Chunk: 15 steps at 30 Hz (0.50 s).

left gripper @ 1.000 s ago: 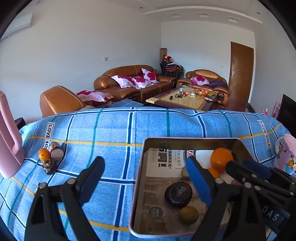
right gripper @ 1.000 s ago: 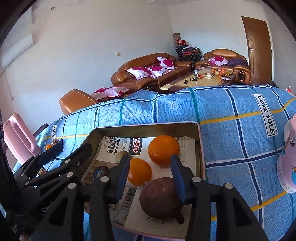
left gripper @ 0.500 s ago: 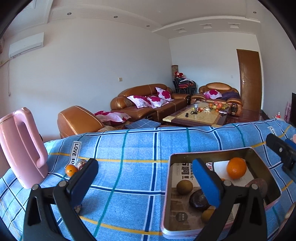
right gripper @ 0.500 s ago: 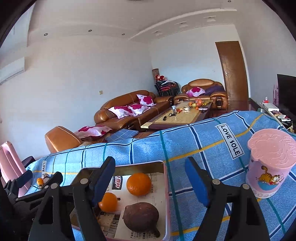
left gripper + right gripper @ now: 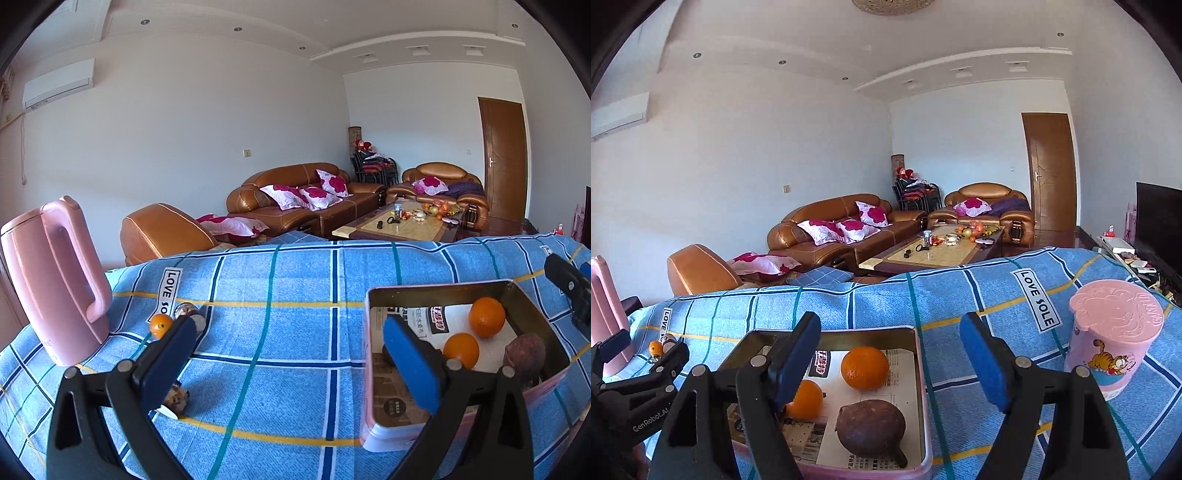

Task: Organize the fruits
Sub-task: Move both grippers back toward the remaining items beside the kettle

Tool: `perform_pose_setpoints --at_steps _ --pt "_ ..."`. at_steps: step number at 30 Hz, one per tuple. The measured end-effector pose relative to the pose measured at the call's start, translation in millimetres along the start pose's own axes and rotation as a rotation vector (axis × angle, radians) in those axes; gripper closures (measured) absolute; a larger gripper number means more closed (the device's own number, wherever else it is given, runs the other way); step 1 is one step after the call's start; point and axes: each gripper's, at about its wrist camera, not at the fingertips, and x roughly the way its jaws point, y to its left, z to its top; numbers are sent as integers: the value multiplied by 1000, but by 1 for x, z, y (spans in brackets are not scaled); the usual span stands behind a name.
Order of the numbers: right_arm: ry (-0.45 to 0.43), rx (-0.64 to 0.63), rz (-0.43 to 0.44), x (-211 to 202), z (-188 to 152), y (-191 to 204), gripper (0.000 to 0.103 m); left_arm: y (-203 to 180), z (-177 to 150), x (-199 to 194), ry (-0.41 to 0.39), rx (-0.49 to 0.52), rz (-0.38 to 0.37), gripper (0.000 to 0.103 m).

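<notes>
A metal tray (image 5: 920, 373) lined with newspaper sits on the blue checked cloth. It holds two oranges (image 5: 865, 367) (image 5: 805, 398) and a brown, rough-skinned fruit (image 5: 871, 428). My right gripper (image 5: 890, 360) hovers above the tray's near right corner, open, with nothing between its fingers. My left gripper (image 5: 290, 363) is open and empty over the cloth, left of the tray (image 5: 369, 332). A small orange (image 5: 161, 325) lies on the cloth beside a small jar (image 5: 190, 312), just beyond the left finger. Another small object (image 5: 176, 399) is half hidden behind that finger.
A pink kettle (image 5: 55, 280) stands at the far left of the cloth. A pink cartoon cup (image 5: 1112, 339) stands right of the tray. The table's far edge drops off toward sofas and a coffee table.
My right gripper's jaws have opened off the brown fruit, which now rests in the tray, and the gripper has lifted and tilted up. My left gripper has swung left, away from the tray.
</notes>
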Motion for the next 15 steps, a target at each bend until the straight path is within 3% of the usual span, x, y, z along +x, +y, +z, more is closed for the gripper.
perform_pose_setpoints --at_steps 15 --pt "68 37 -2 -8 -11 26 24 23 -7 -2 47 -16 -21 0"
